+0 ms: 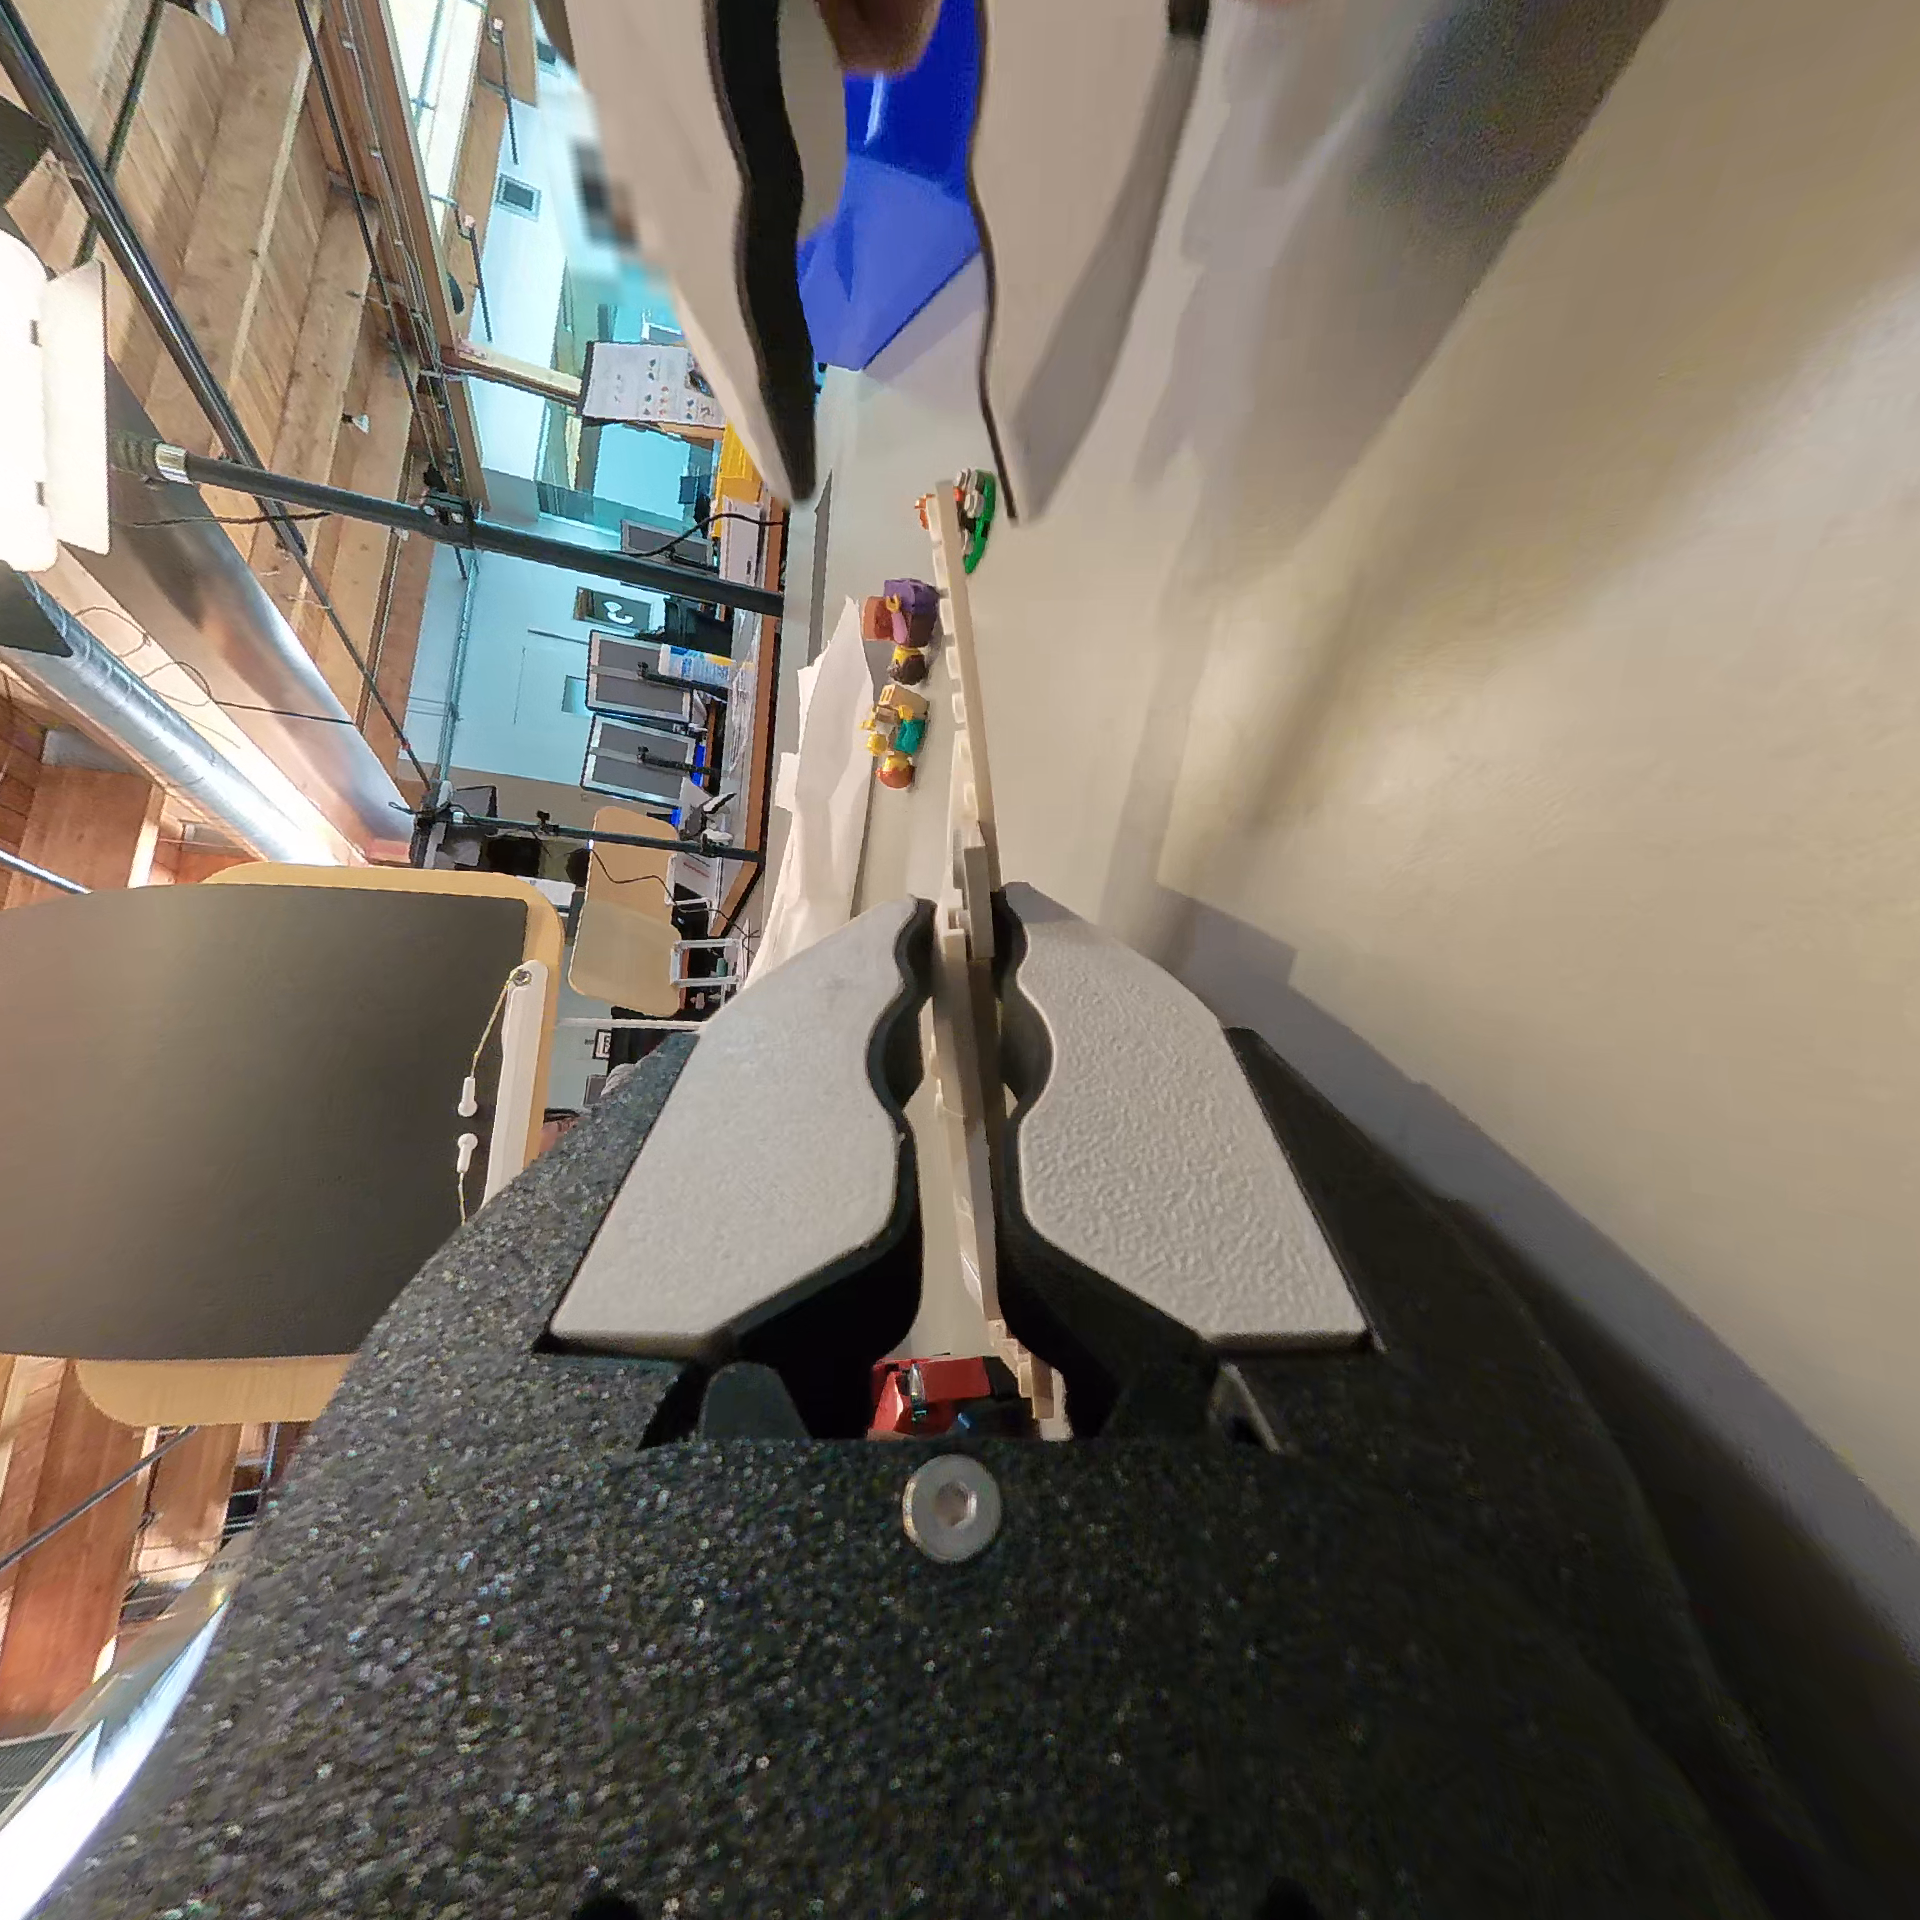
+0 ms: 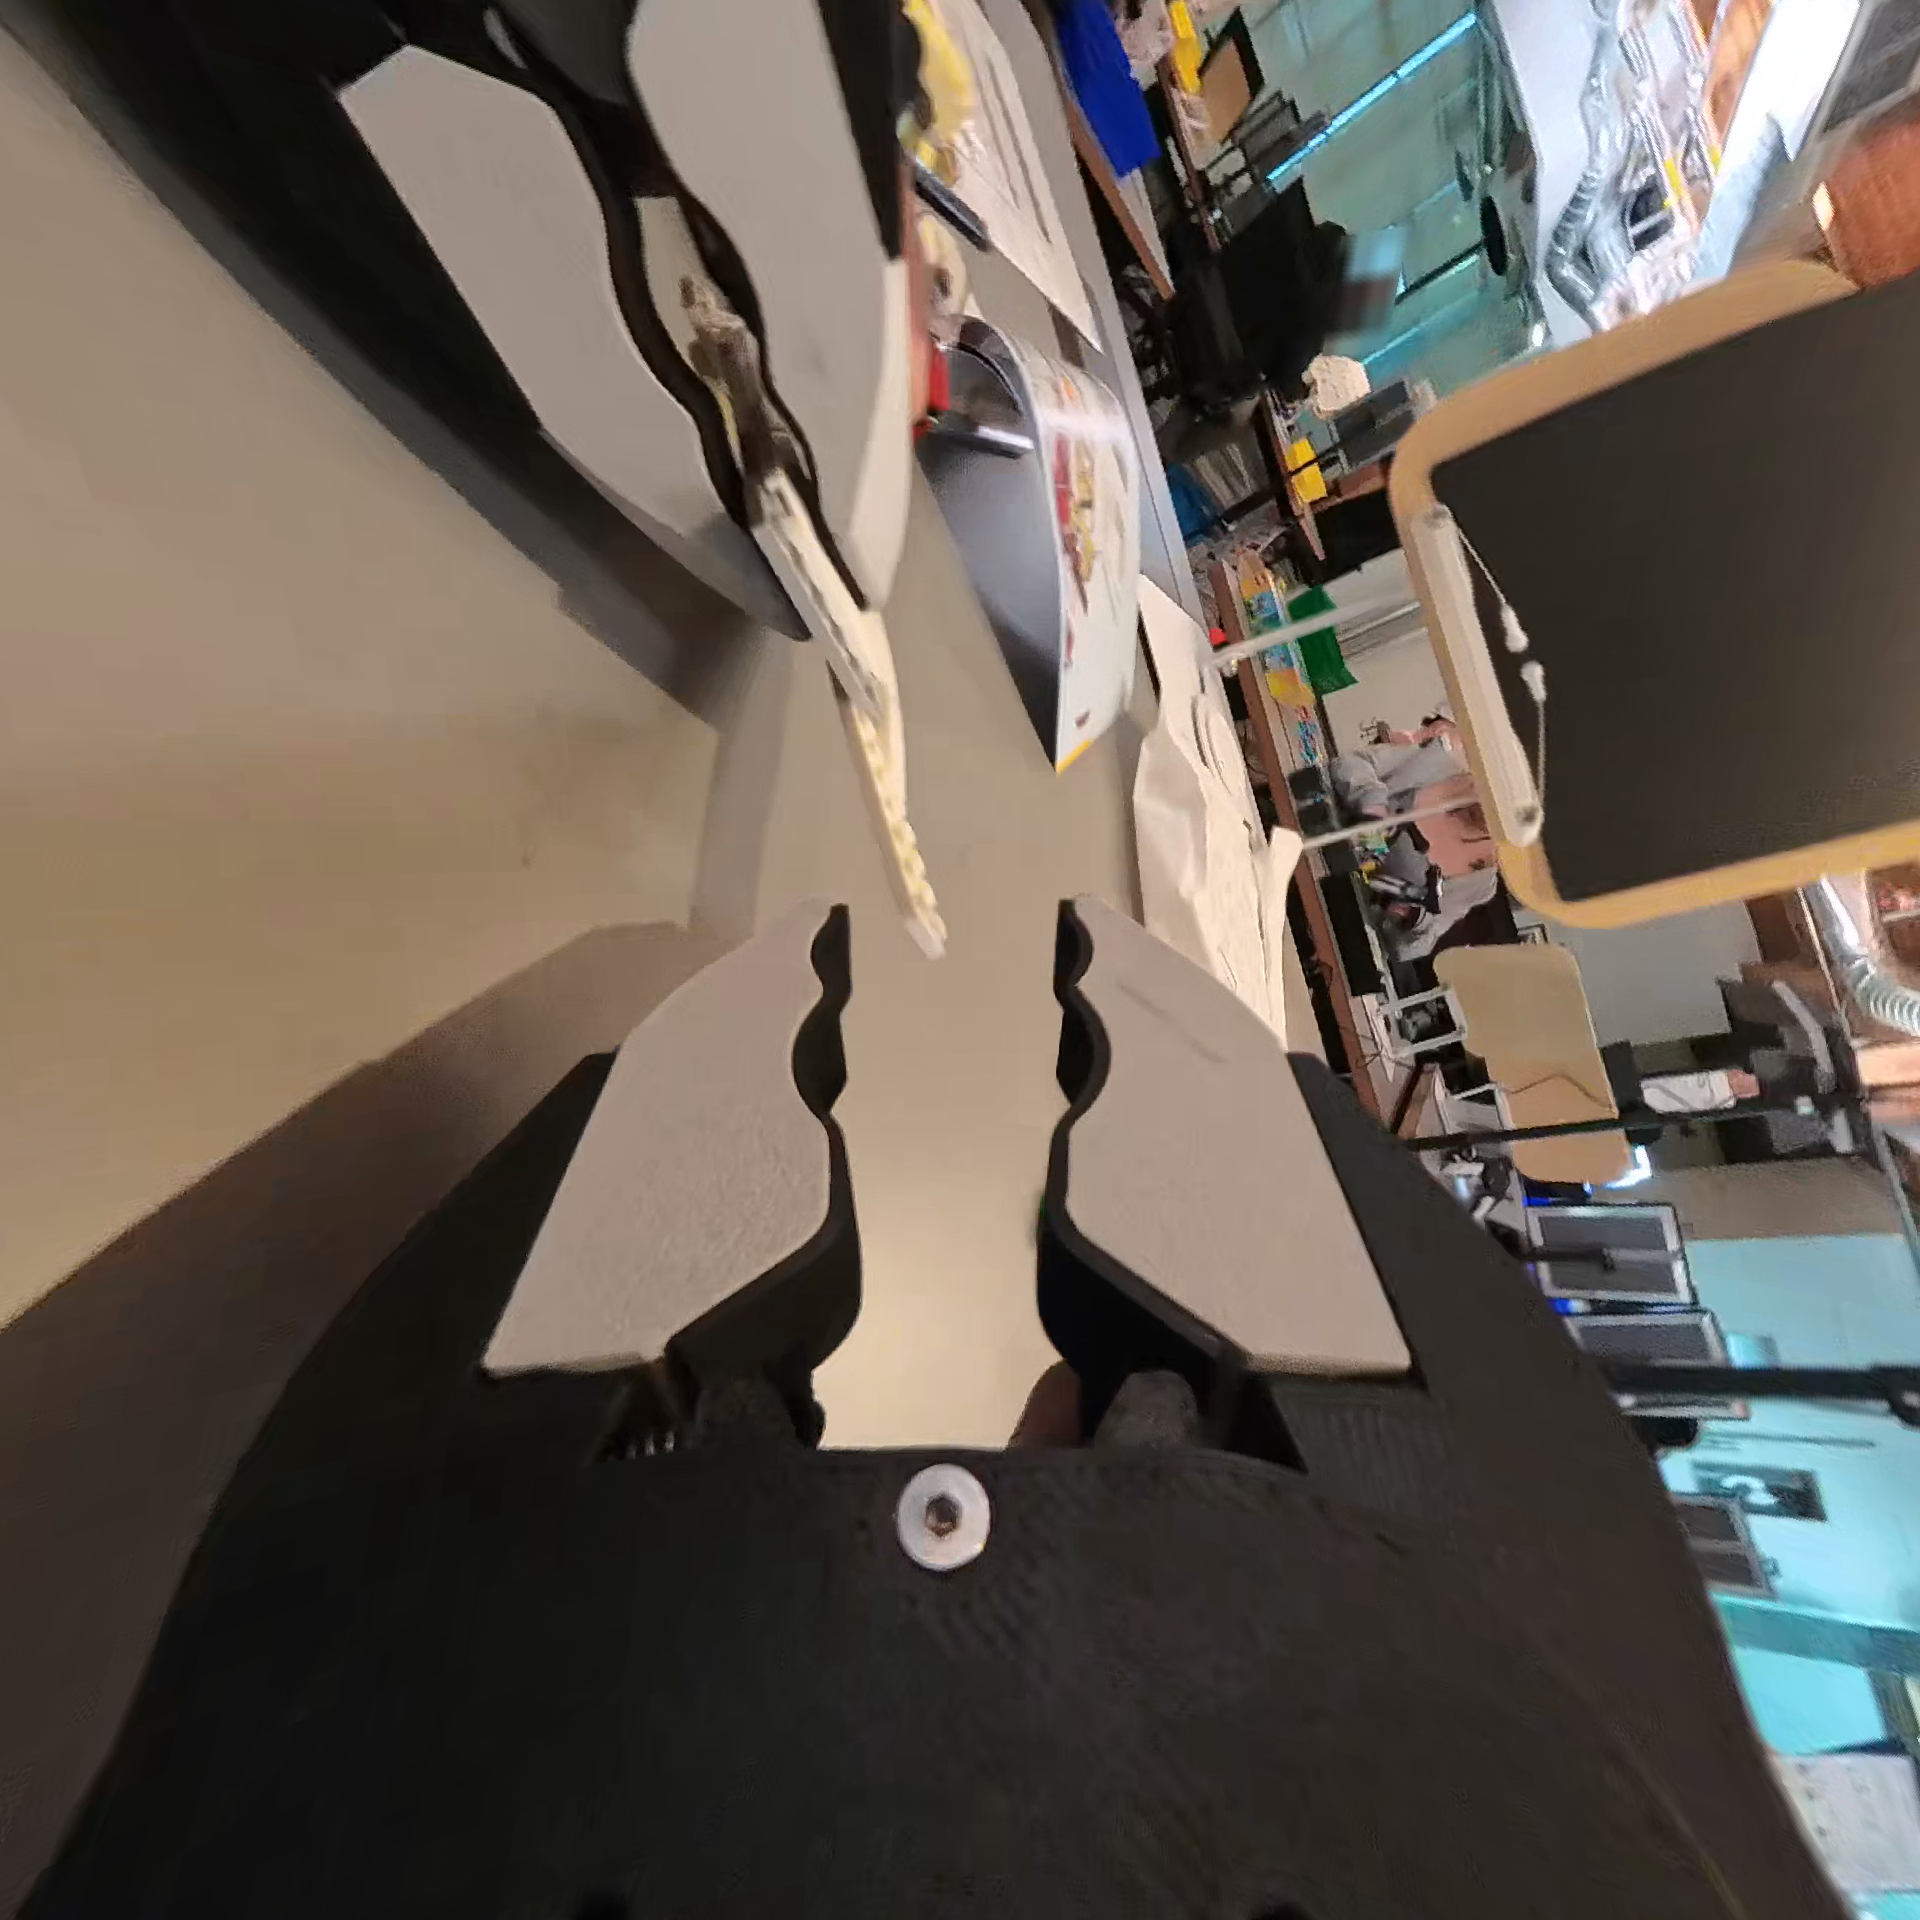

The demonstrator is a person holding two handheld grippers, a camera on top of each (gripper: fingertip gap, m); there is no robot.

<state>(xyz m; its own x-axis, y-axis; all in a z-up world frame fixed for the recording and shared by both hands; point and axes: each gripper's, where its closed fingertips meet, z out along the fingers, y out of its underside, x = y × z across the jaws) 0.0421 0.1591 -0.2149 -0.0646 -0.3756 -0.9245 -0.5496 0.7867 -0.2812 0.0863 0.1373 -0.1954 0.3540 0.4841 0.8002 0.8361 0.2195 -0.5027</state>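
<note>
Speckled, rough black plastic on the left gripper (image 1: 961, 914) body, with pebbled matt grey finger plates edged in smooth black rubbery pads (image 1: 902, 997) and a shiny metal screw (image 1: 951, 1507). Clamped between those pads, a smooth cream plastic studded plate (image 1: 968, 665), slightly glossy. Matt, smooth off-white table (image 1: 1455, 623); crinkled white paper (image 1: 821, 748); glossy booklet (image 2: 1091, 540); bare wooden ceiling boards (image 1: 260, 260).

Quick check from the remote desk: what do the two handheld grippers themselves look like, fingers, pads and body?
Both match. The left gripper and right gripper each have two broad light-grey fingers with a pebbled finish and wavy inner edges lined with black pads. The body is black, speckled and grainy, with a silver hex screw centred below the fingers. No cables or sleeves visible.
</note>
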